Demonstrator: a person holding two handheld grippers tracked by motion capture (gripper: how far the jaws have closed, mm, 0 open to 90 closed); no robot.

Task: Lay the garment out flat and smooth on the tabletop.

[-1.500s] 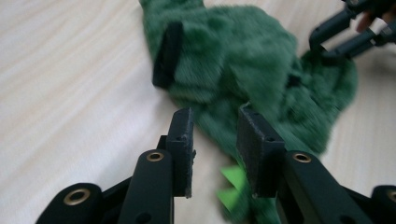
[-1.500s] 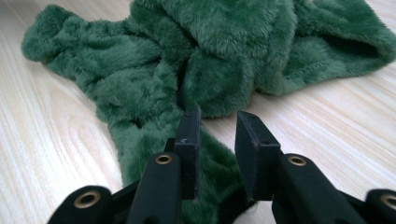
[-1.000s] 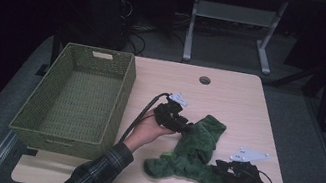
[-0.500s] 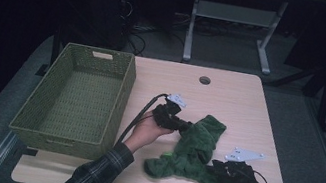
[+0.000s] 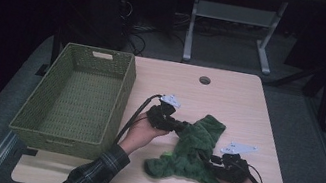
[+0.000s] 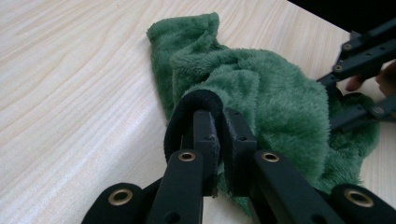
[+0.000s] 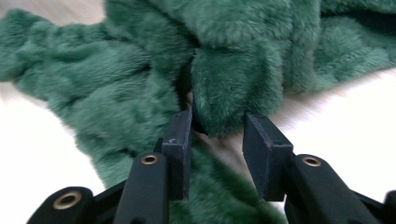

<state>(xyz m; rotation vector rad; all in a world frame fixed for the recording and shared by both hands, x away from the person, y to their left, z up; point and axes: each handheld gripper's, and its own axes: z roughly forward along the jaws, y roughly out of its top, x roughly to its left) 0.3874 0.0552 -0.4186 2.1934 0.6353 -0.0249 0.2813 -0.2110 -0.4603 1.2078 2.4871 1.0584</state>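
At table's 9 o'clock side sits the green wicker basket [image 5: 74, 96], apart from the work, prob. the drop spot for the garment, as I judge it. Just right of it, near centre, L gripper [image 5: 173, 122] has clamped shut on the black cuff [image 6: 194, 109] of the green fleece garment [image 5: 194, 148]; its jaws have just been closing, cuff betw. them now, nearly meeting. That pinch at the garment's 9 o'clock edge looks meant to anchor it. Garment lies rumpled on the wood, running from 12 to 7 o'clock betw. the two hands. At its 4 o'clock, R gripper [image 5: 217, 163] stands part-open, jaws straddling a fold [image 7: 229, 93] w/o pressing it, likely lining up a 2nd grip. Vs. a sec ago: R hand has crept in toward the fleece; garment and L hand lie abt the same.
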